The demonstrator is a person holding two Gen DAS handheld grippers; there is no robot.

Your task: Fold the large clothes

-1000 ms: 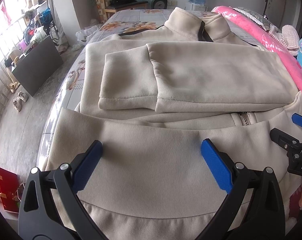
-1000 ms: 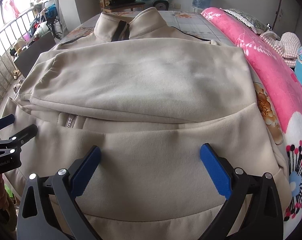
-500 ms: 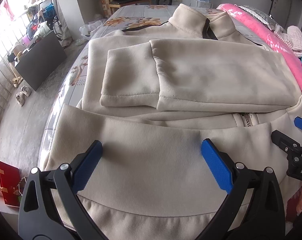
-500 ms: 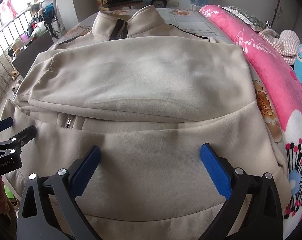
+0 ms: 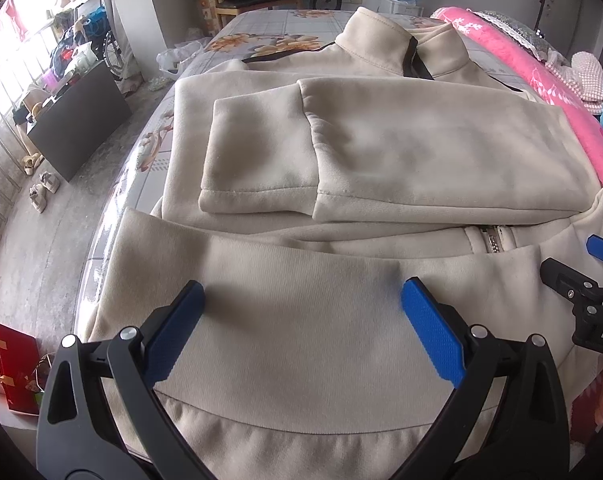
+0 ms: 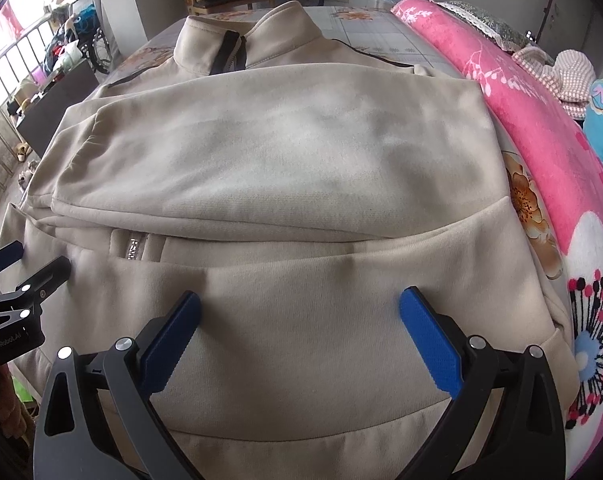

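A large beige zip jacket (image 5: 381, 152) lies face up on the bed, collar far, both sleeves folded across the chest; it also shows in the right wrist view (image 6: 285, 160). Its hem band is nearest me. My left gripper (image 5: 301, 300) is open and empty, hovering over the lower left part of the jacket near the hem. My right gripper (image 6: 299, 312) is open and empty over the lower right part. Each gripper shows at the edge of the other's view: the right one (image 5: 581, 276) and the left one (image 6: 25, 268).
The bed (image 5: 285, 28) has a floral sheet. A pink blanket (image 6: 541, 128) and pillows lie along the right side. To the left the bed edge drops to a concrete floor with a black box (image 5: 77, 120), shoes and a red bag (image 5: 15, 372).
Both grippers have dropped slightly closer to the jacket and edged forward. The jacket has not moved and the jaws have stayed open.
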